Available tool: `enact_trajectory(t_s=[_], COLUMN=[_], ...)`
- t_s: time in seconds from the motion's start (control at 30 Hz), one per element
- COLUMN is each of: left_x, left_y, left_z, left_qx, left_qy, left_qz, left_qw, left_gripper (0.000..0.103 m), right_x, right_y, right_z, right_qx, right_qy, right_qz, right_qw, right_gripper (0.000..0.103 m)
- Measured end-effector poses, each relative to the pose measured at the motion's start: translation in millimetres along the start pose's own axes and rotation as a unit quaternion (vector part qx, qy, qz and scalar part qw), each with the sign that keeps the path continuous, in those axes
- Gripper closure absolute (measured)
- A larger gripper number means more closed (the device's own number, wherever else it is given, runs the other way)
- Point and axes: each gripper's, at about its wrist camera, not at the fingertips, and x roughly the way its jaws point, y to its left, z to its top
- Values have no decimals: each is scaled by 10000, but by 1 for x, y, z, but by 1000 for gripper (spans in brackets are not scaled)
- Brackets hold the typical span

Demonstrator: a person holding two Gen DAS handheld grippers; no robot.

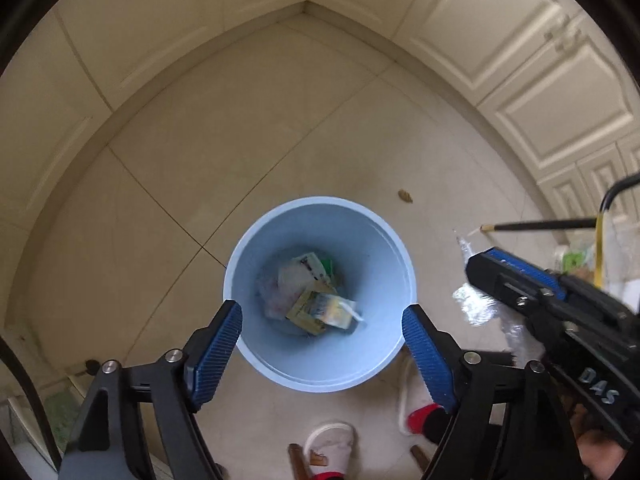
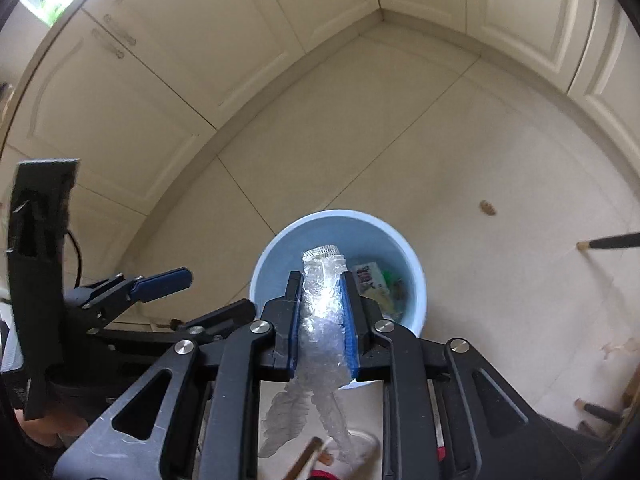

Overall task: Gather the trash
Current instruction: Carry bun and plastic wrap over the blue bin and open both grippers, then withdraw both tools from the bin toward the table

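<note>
Pinching the crumpled clear plastic wrapper (image 2: pixel 322 320) lengthwise between its pads, your right claw (image 2: pixel 323 316) points down with the blue bin (image 2: pixel 416 276) just ahead and below; the wrapper's tip overhangs the rim. Your left claw (image 1: pixel 322 344) hangs released and empty, straddling the bin's mouth over discarded cartons (image 1: pixel 320 312).
</note>
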Motion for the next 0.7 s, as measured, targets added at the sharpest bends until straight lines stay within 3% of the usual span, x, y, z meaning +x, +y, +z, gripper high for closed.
enact_trajectory(t_s=[0.1,0.2,0.27,0.37,0.53,0.7], left_x=[-23,-59,-83,-124,-198,-287], left_y=[-1,-22,-27,-49,-77,-120], left_z=[9,7,-1,-17,-50,-100], left_qx=[-243,-369,-458,-565,-669,-640], left_qy=[-184,-376,-559,-903,-1648,-2611], left_qz=[138,405,534,667,954,1201], left_qw=[9994,9978,9960,9921,9794,9557], left_gripper=[23,23,23,19,9,7], right_x=[4,-4,-12,-36,-106,-201], right_y=[3,12,19,38,76,112], right_z=[1,0,0,0,-7,-27], right_qx=[10,-88,-117,-225,-594,-919], right_qy=[27,-85,-171,-310,-894,-1677], right_qz=[174,195,200,128,-266,-726], right_qw=[9998,9997,9996,9992,9939,9789], right_gripper=[80,61,39,20,6,0])
